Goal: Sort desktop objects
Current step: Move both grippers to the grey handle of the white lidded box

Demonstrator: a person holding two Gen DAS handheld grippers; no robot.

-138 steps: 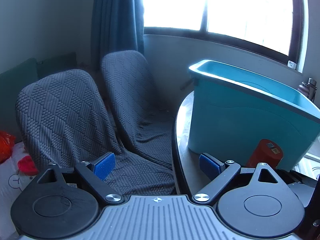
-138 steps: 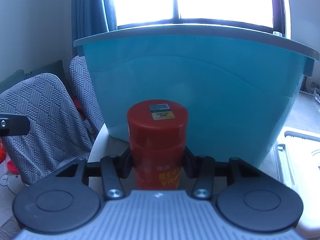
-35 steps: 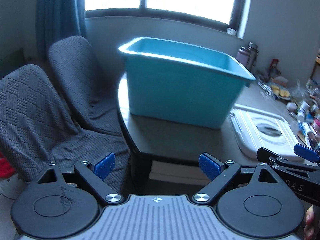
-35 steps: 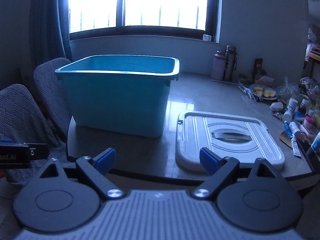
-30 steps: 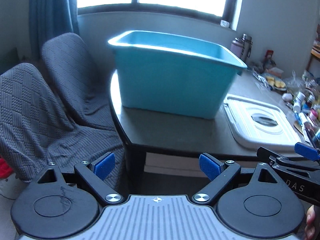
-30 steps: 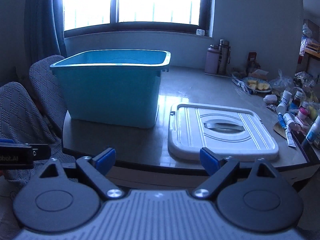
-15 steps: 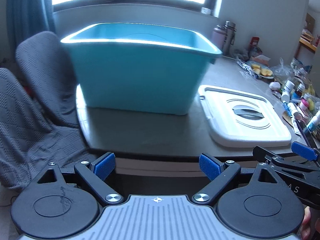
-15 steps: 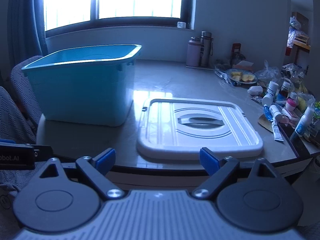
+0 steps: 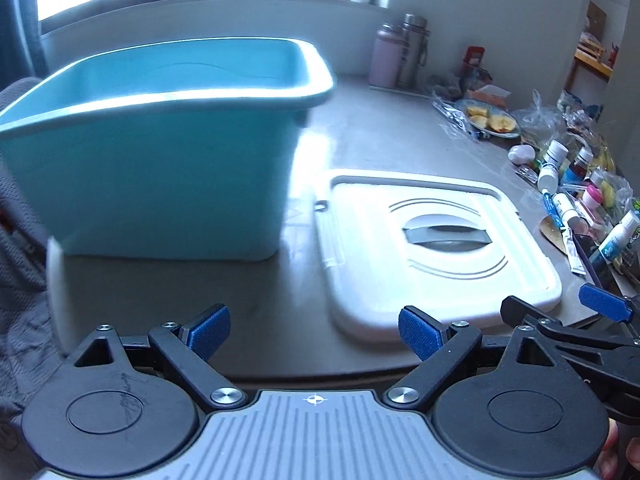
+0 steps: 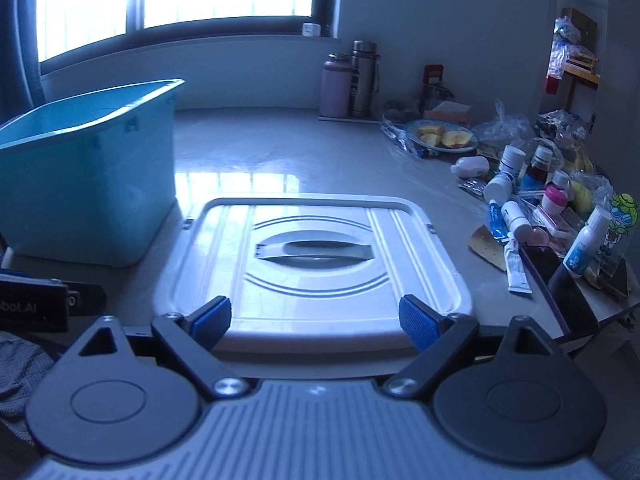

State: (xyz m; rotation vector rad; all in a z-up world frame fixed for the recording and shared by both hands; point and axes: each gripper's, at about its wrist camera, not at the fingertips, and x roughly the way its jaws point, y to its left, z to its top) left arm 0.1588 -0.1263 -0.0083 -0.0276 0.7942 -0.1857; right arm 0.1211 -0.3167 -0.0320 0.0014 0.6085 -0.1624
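A teal plastic bin (image 9: 160,168) (image 10: 80,176) stands on the left of the grey table. To its right lies a white bin lid (image 9: 432,240) (image 10: 316,264) with a grey handle. Several small bottles and tubes (image 10: 516,208) (image 9: 560,196) crowd the table's right edge. My left gripper (image 9: 314,330) hangs open and empty just off the table's near edge, between bin and lid. My right gripper (image 10: 316,322) is open and empty over the lid's near edge. A pad of the right gripper also shows at the far right of the left wrist view.
Two flasks (image 10: 352,80) stand at the back by the wall. A plate of cut fruit (image 10: 444,136) and plastic bags (image 10: 508,124) sit at the back right. A grey-covered chair (image 9: 20,300) is at the left of the table.
Both grippers have swept to the right along the table's near edge. The bin has slid to the left of both views and the lid and bottles have come in closer. Both stay open.
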